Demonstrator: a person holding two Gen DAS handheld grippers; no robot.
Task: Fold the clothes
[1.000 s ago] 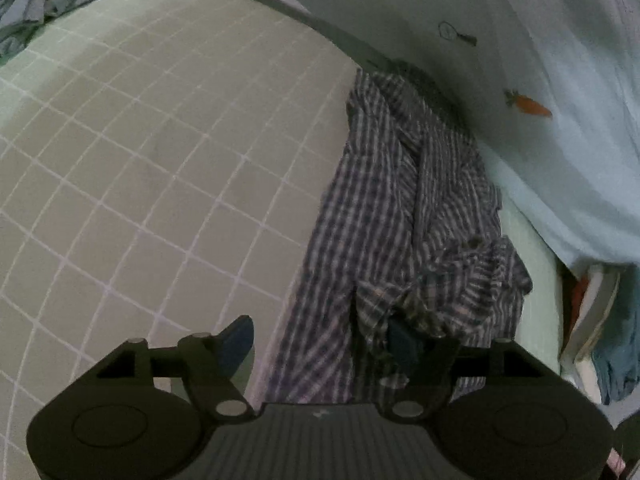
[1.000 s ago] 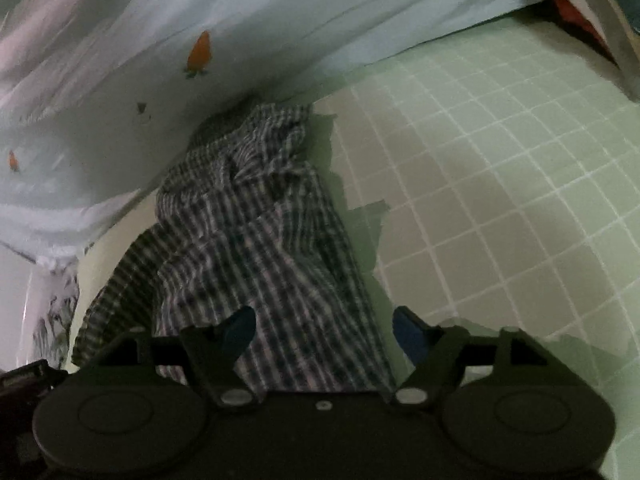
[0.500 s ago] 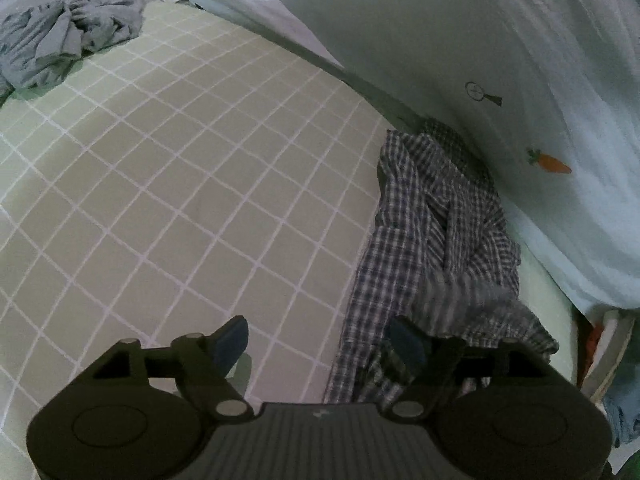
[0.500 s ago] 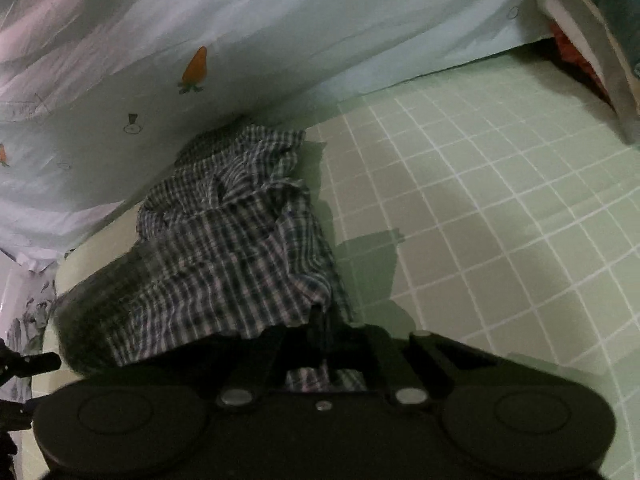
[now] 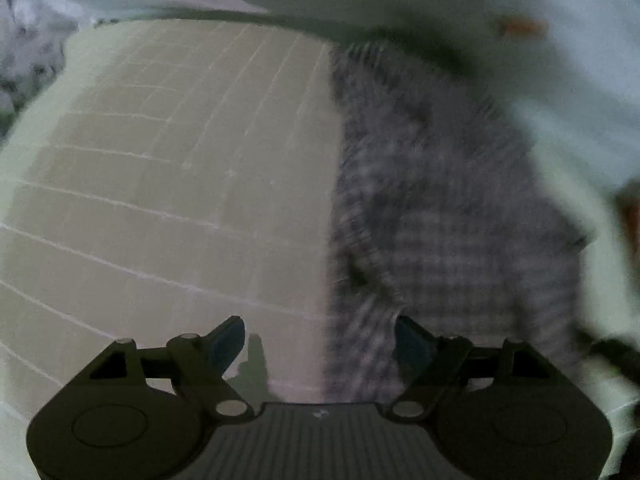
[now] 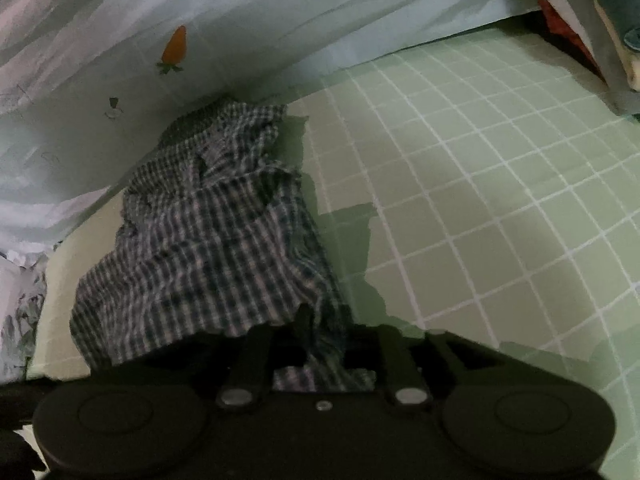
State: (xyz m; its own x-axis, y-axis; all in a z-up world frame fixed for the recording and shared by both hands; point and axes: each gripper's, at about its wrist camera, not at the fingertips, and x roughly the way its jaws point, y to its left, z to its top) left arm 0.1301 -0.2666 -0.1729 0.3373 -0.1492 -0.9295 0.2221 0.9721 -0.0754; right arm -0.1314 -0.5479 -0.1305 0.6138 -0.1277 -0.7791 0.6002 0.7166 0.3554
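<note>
A dark checked shirt [image 6: 216, 248] lies crumpled along the pale green gridded sheet [image 6: 480, 208], its far end against a light blue carrot-print cloth. My right gripper [image 6: 306, 330] is shut on the shirt's near edge, which rises to the closed fingers. In the blurred left wrist view the same shirt [image 5: 440, 208] fills the right half. My left gripper [image 5: 320, 340] is open just above the sheet [image 5: 160, 184], its right fingertip [image 5: 408, 336] at the shirt's left border and nothing between the fingers.
The carrot-print cloth [image 6: 280, 28] drapes across the back. A stack of folded clothes [image 6: 592, 20] sits at the far right corner. Rumpled pale fabric [image 5: 28, 52] lies at the far left. Open sheet spreads to the right of the shirt.
My right gripper closed on the shirt's near edge and lifted it slightly. My left gripper, still open, swung quickly back toward the shirt, blurring its view.
</note>
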